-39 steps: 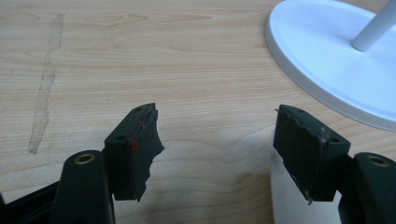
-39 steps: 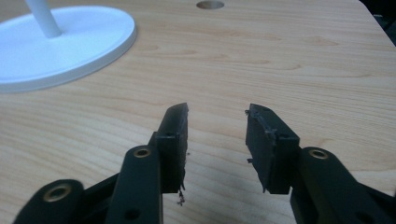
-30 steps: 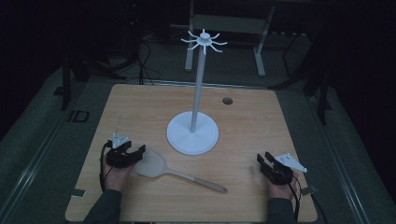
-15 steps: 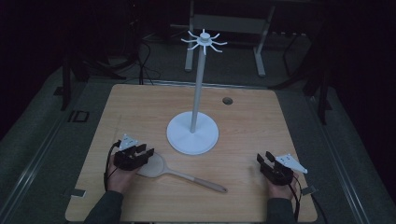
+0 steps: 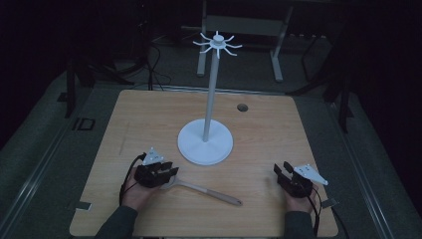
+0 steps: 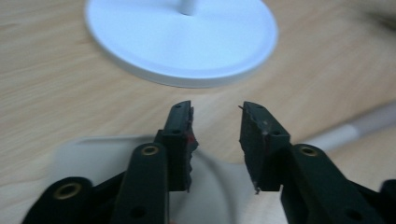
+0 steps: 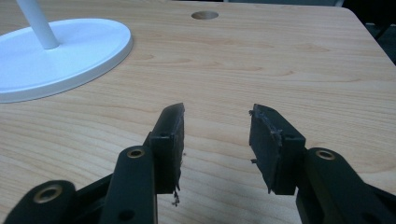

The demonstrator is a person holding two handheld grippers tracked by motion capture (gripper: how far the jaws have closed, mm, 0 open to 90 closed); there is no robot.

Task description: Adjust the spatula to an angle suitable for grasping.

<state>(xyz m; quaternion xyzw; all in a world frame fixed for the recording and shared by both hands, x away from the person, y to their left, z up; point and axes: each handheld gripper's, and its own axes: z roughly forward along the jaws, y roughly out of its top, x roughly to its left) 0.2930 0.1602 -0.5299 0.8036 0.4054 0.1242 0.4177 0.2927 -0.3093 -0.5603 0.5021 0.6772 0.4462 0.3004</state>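
Observation:
A pale spatula [image 5: 214, 192] lies on the wooden table [image 5: 268, 134], its handle pointing right toward the front edge. My left gripper [image 5: 169, 173] hovers open over the spatula's head. In the left gripper view the jaws [image 6: 215, 109] stand apart above the blurred pale head [image 6: 93, 154], and the handle [image 6: 355, 128] runs off to the right. A white stand [image 5: 205, 144] with a round base and a tall pole carries a ring of hooks [image 5: 217, 42] on top. My right gripper [image 5: 282, 170] rests open near the front right with bare wood between its fingers [image 7: 215, 112].
The stand's base [image 6: 182, 39] lies just beyond the left gripper and to the far left of the right one [image 7: 60, 51]. A small round hole [image 5: 242, 107] sits in the table's back right. Dark floor, cables and frames surround the table.
My left gripper has moved right along the front of the table and now hangs over the spatula's head. The right gripper has stayed put.

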